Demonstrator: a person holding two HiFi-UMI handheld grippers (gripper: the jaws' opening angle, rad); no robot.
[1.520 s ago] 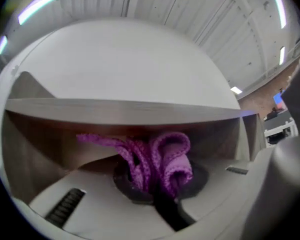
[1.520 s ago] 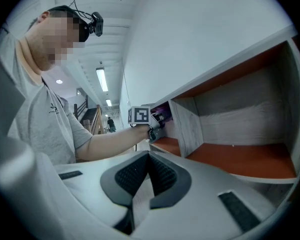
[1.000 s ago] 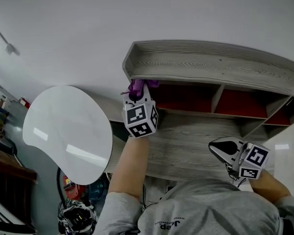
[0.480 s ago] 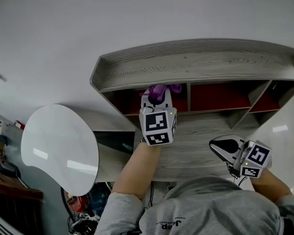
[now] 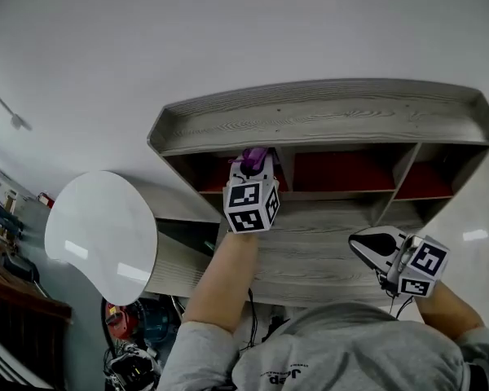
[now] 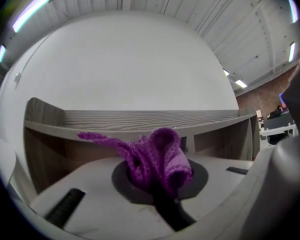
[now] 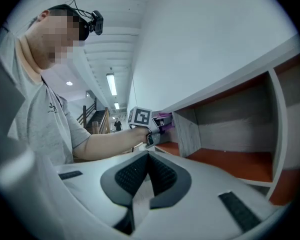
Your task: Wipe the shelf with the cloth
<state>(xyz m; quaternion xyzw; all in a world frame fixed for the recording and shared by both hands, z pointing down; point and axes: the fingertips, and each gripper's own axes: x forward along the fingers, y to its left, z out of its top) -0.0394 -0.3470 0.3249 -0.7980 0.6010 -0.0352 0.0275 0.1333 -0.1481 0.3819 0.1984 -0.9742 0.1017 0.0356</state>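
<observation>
The left gripper (image 5: pixel 252 163) is raised to the grey wooden shelf (image 5: pixel 326 112), at the mouth of its left-hand compartment (image 5: pixel 212 173), just under the top board. Its fingers (image 6: pixel 140 204) are clamped on a purple cloth (image 6: pixel 157 156), which bunches up out of them in a loose fold with one thin corner trailing off to the left. In the head view only a scrap of the cloth (image 5: pixel 255 154) peeks past the marker cube (image 5: pixel 251 206), which covers the rest. Whether the cloth actually touches the wood is hard to say; it looks to be right at the front edge, possibly just short of it.

The right gripper (image 5: pixel 357 244) is held low and well apart from the left one, in front of the lower grey board (image 5: pixel 310 247). Its dark fingers (image 7: pixel 135 171) are together with nothing between them. Its own view looks along the shelf front into a red-floored compartment (image 7: pixel 225 161), with the left gripper (image 7: pixel 157 121) small in the distance and the cloth there only a purple speck.

The person's left forearm (image 5: pixel 224 287) reaches up from a grey shirt (image 5: pixel 342 357). A white oval panel (image 5: pixel 106 235) stands off to the left, and the clutter below it is too dark and small to make out. The shelf's right end is cut off by the frame edge.
</observation>
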